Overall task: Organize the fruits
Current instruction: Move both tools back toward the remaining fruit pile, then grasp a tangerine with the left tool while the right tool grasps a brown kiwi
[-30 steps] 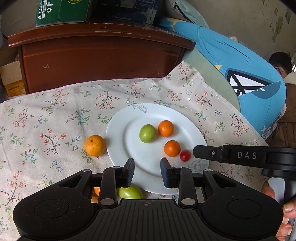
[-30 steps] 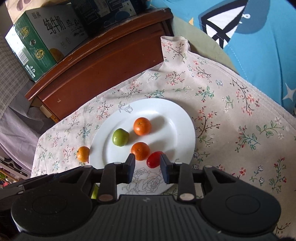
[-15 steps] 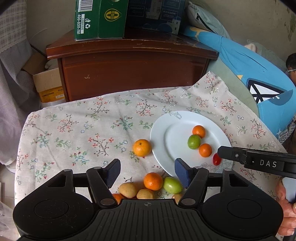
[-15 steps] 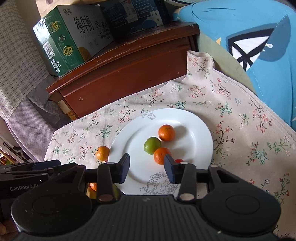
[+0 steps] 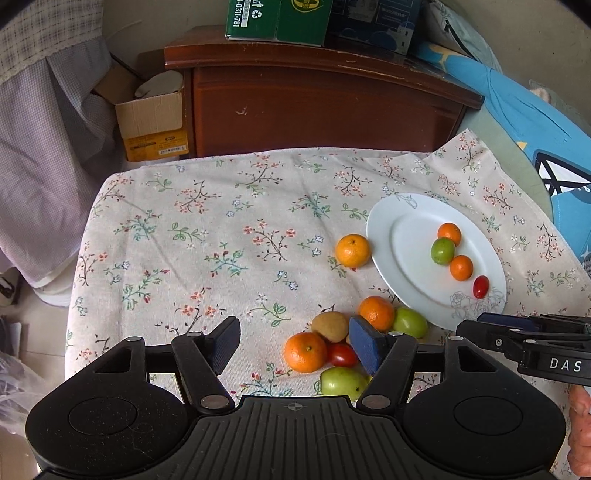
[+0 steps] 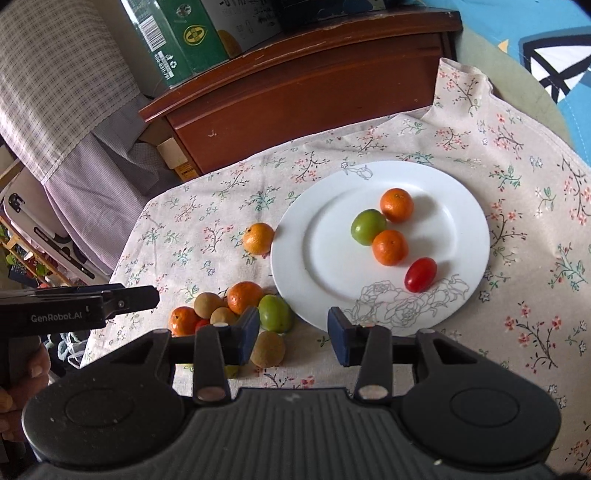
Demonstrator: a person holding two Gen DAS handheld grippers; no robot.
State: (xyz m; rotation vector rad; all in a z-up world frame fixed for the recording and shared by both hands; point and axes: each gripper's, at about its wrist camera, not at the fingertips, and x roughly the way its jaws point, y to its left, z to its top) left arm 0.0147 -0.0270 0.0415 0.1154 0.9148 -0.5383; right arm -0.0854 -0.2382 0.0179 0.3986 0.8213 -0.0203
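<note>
A white plate (image 5: 406, 221) (image 6: 469, 206) on the floral cloth holds two oranges, a green fruit (image 6: 367, 226) and a red tomato (image 6: 420, 274). One orange (image 5: 352, 250) (image 6: 258, 238) lies just left of the plate. A pile of loose fruit (image 5: 334, 341) (image 6: 236, 306) lies at the near edge: oranges, green fruits, brown kiwis, a tomato. My left gripper (image 5: 293, 347) is open and empty, above the pile. My right gripper (image 6: 291, 334) is open and empty, over the plate's near rim, with a kiwi (image 6: 267, 349) between its fingers below.
A dark wooden cabinet (image 5: 325, 107) stands behind the table with a green carton (image 5: 277, 18) on top. A cardboard box (image 5: 155, 122) sits to its left. A blue cushion (image 5: 535, 129) lies at the right. The cloth's left half is bare.
Both grippers have pulled back and up from the plate and opened wider. The left view has swung left, bringing the loose fruit pile into sight.
</note>
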